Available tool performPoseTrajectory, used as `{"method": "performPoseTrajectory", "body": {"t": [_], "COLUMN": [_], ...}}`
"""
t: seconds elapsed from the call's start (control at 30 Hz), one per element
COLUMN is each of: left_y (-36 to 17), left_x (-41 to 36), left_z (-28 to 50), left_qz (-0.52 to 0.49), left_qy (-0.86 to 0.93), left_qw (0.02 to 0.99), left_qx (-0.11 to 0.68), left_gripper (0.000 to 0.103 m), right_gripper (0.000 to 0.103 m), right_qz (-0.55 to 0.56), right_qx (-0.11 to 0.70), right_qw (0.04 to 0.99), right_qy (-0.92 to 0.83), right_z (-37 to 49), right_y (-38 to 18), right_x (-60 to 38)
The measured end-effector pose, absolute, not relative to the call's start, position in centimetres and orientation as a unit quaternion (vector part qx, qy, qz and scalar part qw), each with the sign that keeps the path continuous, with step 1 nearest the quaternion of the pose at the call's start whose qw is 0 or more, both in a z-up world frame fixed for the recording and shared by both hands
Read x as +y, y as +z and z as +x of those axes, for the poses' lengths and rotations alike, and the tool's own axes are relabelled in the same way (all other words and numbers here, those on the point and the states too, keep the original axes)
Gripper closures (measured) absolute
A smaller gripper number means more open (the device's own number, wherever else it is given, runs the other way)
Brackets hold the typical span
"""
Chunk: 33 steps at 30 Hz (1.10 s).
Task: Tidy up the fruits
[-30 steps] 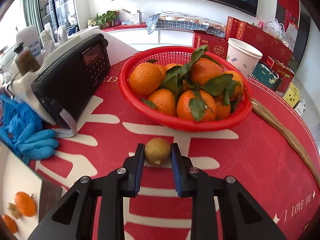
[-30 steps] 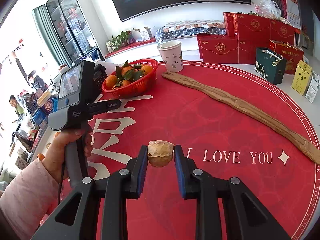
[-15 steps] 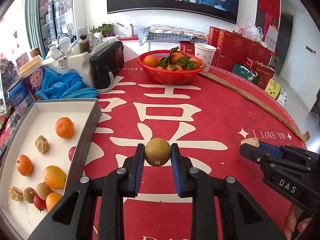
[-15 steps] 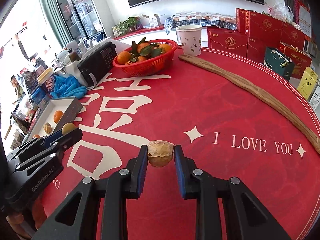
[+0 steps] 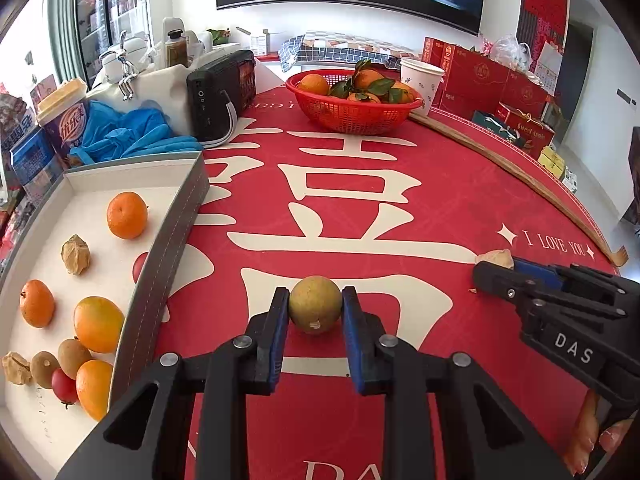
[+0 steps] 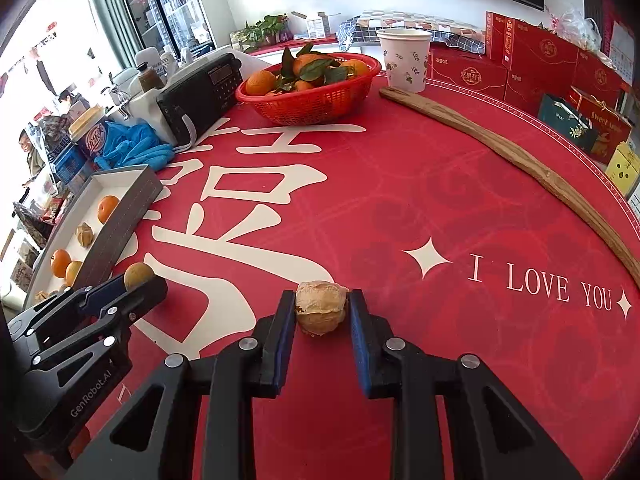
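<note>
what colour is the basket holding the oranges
Red: the plastic mesh basket with leafy oranges shows best in the right wrist view.

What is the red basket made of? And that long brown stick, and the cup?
The basket looks like plastic: bright, evenly red, with a moulded mesh of small holes. The stick seems to be bare wood, matt brown with grain streaks and an uneven, curved edge. The cup is probably paper: thin white wall, rolled rim, small printed leaves.
</note>
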<state>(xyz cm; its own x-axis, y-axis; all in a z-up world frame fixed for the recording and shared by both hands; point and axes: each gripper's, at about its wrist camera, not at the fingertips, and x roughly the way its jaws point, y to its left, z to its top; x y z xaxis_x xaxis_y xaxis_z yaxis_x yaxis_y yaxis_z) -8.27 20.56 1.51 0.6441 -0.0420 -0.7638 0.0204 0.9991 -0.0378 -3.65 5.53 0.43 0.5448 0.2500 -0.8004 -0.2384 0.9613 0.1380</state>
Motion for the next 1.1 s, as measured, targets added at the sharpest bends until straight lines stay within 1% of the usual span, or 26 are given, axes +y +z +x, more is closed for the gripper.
{"method": "performPoseTrajectory", "body": {"t": [1.1], "left_y": [1.23], "left_x": [20.60], "left_z": [-8.33], "left_qz": [-0.012], "left_qy": [-0.012], "left_qw": [0.905], "left_qx": [0.425], "left_gripper": [0.075], "right_gripper": [0.075], "right_qz": [-0.010], "right_qx": [0.442], "right_qw": [0.887], "right_qy": [0.132], "right_z": [-4.08], "right_y": [0.54], "right_x": [5.84]}}
